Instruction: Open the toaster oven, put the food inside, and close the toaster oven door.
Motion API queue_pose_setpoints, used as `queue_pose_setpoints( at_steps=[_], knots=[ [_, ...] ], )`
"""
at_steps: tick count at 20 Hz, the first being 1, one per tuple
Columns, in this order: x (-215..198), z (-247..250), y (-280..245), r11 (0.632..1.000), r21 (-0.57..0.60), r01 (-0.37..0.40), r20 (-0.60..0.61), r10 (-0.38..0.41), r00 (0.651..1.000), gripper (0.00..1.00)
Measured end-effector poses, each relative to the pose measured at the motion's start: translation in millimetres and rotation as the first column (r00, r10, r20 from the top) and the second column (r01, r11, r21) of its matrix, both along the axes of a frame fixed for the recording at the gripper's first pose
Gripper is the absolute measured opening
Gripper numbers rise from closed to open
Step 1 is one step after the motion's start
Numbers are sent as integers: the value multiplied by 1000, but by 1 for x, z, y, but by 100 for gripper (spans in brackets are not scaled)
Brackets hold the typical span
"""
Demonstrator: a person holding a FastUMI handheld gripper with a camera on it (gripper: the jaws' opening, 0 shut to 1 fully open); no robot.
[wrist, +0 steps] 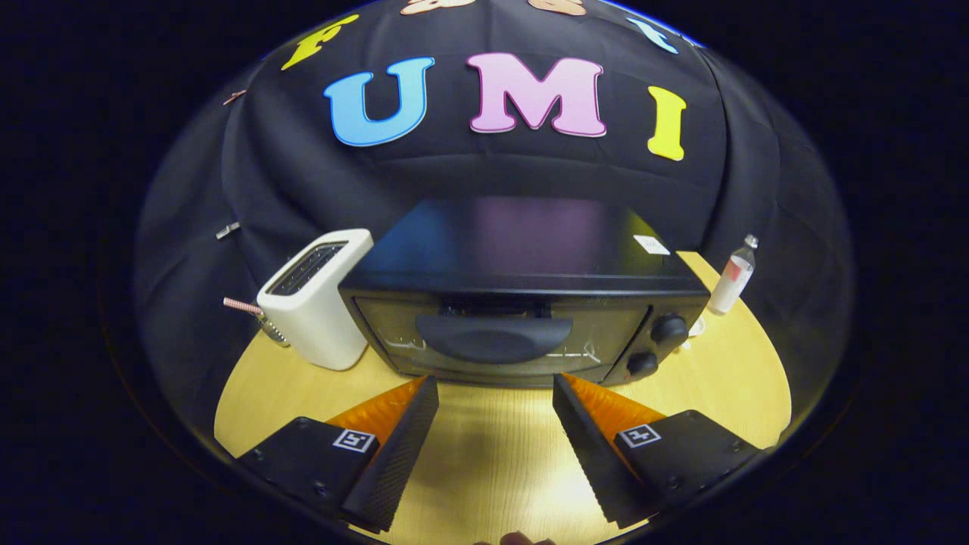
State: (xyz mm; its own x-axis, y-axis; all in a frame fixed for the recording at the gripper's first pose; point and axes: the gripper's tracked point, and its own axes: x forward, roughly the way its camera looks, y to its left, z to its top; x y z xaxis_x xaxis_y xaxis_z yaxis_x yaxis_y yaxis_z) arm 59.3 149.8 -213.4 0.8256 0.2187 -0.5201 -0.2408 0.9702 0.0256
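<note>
two fingers: the gripper [496, 393] has two black fingers [394, 454] with orange sides, spread wide apart, with nothing between them but bare table.
gripper spot: it hangs over the table, just in front of the toaster oven, and its tips are near the bottom of the oven but not touching it.
toaster oven: the black toaster oven [522, 303] sits in the middle of the table, right ahead of the fingers.
oven door: the glass door [500, 337] is shut, and its dark curved handle [492, 337] is across the front, up near the top.
knobs: two round black knobs [669, 328] sit one over the other on the right side of the oven front.
oven top: a small white sticker [651, 244] is on the top, near the right back corner.
toaster: a white toaster [318, 303] stands just left of the oven, very close to it.
straw thing: a striped straw [242, 305] pokes out from behind the toaster's left side.
bottle: a small bottle [733, 276] with a white bottom half stands on the right, apart from the oven.
table: the table [492, 462] is light yellow wood.
food: i cannot tell where the food is.
</note>
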Motion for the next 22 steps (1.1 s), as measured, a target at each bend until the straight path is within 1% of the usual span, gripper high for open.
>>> queue_pose_setpoints(
  at_steps=[3, 5, 8, 11, 15, 17, 20, 22],
  knots=[
    [0, 32, -5, 999, 51, -6, 73, 2, 997, 100],
    [-2, 52, -17, 998, 62, -3, 117, -5, 993, 100],
    [-7, 85, -40, 995, 101, 29, 171, -46, 984, 100],
    [-12, 126, -65, 991, 129, 44, 257, -76, 963, 100],
    [-34, 169, -107, 984, 159, 82, 332, -131, 934, 100],
    [-47, 176, -128, 981, 164, 106, 343, -157, 926, 100],
    [-70, 178, -148, 983, 142, 119, 333, -161, 929, 100],
    [-81, 180, -161, 980, 139, 140, 330, -180, 927, 100]
  ],
)
